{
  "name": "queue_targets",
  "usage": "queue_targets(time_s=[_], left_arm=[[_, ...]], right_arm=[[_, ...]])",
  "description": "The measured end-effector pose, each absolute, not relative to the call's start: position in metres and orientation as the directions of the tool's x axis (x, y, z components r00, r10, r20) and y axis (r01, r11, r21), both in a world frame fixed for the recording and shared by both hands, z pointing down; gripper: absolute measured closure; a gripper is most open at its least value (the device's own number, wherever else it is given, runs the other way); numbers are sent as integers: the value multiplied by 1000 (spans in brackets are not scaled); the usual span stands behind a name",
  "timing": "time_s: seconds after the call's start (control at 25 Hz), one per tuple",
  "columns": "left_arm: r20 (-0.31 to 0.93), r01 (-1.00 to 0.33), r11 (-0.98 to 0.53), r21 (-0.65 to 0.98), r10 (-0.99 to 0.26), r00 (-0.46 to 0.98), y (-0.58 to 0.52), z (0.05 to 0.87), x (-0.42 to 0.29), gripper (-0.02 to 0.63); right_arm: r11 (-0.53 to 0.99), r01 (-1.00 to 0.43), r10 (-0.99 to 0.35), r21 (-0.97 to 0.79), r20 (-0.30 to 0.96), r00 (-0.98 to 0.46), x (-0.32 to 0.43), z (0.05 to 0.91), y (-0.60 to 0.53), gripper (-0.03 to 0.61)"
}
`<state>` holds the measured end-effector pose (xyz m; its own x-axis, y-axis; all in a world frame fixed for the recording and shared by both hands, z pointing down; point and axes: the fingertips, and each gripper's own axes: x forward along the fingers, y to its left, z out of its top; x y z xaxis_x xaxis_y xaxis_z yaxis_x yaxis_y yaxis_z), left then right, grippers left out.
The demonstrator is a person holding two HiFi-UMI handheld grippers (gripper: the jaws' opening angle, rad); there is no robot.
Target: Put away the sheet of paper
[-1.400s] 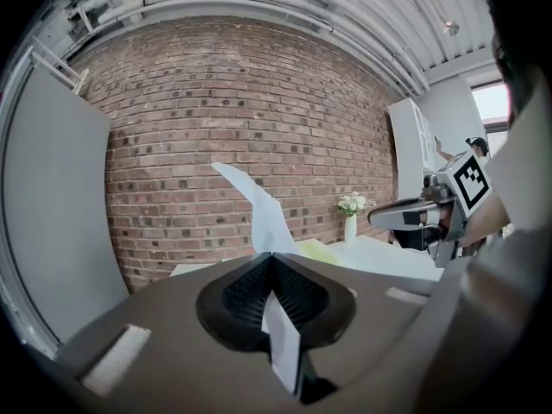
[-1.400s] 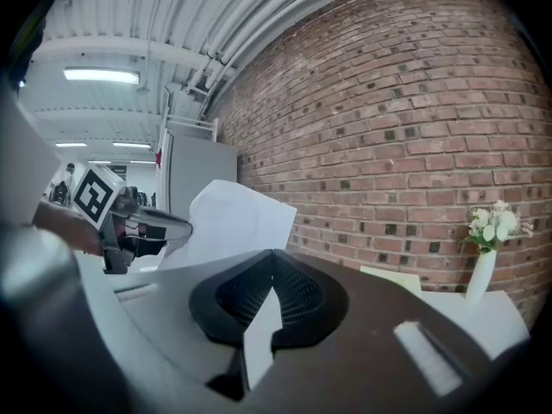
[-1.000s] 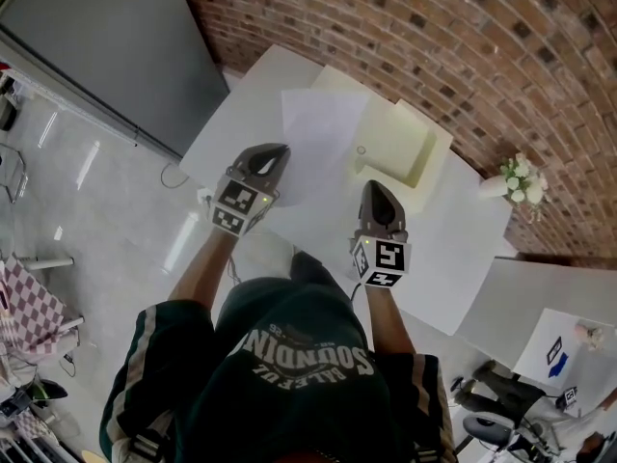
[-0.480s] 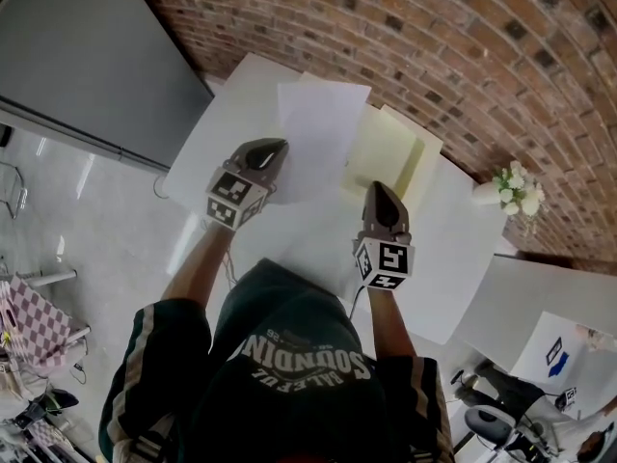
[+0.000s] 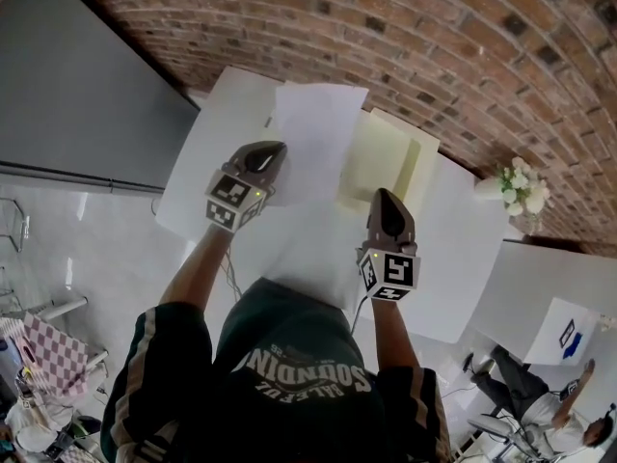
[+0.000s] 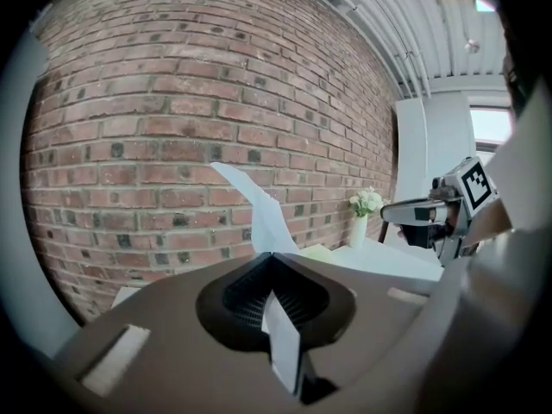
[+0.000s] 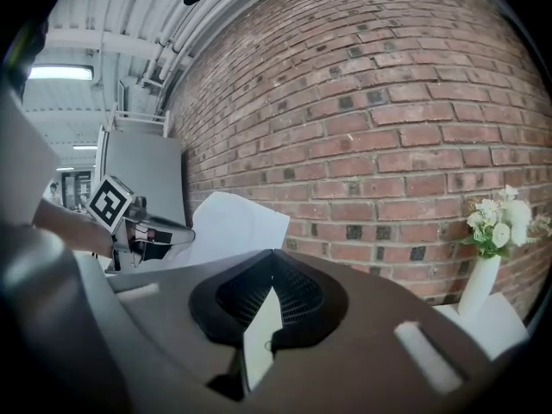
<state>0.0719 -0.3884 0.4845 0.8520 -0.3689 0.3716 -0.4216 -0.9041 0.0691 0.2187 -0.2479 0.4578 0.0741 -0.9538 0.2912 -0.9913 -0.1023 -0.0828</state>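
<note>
My left gripper pinches the white sheet mid-frame. My right gripper clamps the cream folder, probably steadying it to take the sheet.

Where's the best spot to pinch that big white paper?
Pinch the sheet of paper at its left edge, coming in from the person's side, as the left gripper does. It is thin and bends, so jaws can only close across an edge.
</note>
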Motion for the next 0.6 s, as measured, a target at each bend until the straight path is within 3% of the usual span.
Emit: queue_targets(time_s=[0.6], left_arm=[[429, -314, -935, 163, -220, 876, -441, 559, 121, 601]], right_arm=[[-182, -980, -917, -79, 373, 140, 239, 509, -282, 578]])
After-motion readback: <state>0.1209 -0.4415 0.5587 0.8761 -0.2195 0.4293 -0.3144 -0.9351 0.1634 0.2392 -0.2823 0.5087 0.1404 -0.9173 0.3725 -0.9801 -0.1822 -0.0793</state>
